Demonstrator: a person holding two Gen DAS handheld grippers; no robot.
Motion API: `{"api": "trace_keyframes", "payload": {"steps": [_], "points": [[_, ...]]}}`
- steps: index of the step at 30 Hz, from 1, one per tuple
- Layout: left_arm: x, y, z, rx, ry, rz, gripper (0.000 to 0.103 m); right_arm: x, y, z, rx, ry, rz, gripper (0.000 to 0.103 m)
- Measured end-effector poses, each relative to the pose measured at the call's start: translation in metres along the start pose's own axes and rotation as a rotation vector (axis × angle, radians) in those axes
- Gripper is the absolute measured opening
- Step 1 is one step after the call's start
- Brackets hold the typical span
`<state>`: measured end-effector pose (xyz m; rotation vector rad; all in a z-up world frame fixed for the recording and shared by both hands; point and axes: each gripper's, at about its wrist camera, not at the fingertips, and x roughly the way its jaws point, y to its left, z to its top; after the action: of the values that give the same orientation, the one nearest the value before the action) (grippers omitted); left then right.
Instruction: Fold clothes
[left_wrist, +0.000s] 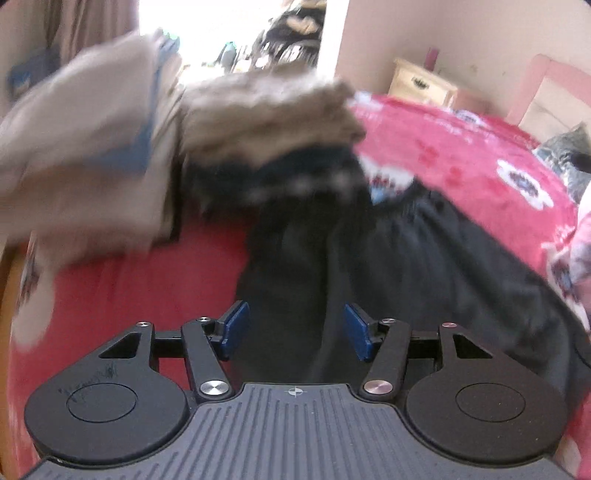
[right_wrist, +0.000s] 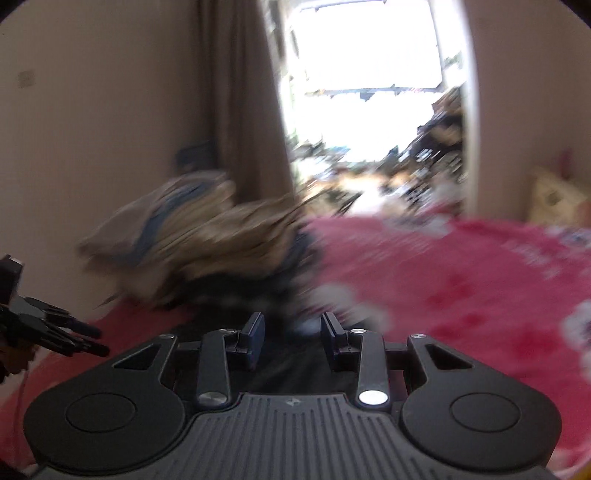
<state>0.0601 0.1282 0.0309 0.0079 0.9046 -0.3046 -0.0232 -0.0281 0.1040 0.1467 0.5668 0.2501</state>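
Left wrist: left gripper (left_wrist: 296, 329) jaws spread, nothing pinched; black garment (left_wrist: 388, 258) lies under and beyond them on red bedspread (left_wrist: 461, 147). Beige clothes pile (left_wrist: 258, 118) far left.

Right wrist: right gripper (right_wrist: 291, 338) jaws partly apart, no grip seen; blurred. Pile beyond, far-left.

My left tongs (left_wrist: 296, 330) and right tongs (right_wrist: 292, 339) share black ribbed housings, round side discs, silver screws and dark blue pads (left_wrist: 236, 326).

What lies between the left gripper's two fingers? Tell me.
Black garment shows through the gap of the left gripper, in the left wrist view; the pads are not pressing on it.
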Motion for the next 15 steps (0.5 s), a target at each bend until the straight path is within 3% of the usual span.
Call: {"api": "trace_keyframes", "payload": {"steps": [4,9,15], "points": [[-0.007,0.008,-0.05,-0.076,0.089,-0.017,0.057,0.043,0.053,-0.034,0.064,0.084,0.101,0.036],[-0.01,0.01,-0.096,-0.151,0.189,-0.088,0.057,0.077,0.12,-0.073,-0.02,0.222,0.168,0.037],[-0.012,0.011,-0.122,-0.213,0.22,-0.137,0.059,0.102,0.135,-0.105,0.092,0.401,0.176,0.037]]}}
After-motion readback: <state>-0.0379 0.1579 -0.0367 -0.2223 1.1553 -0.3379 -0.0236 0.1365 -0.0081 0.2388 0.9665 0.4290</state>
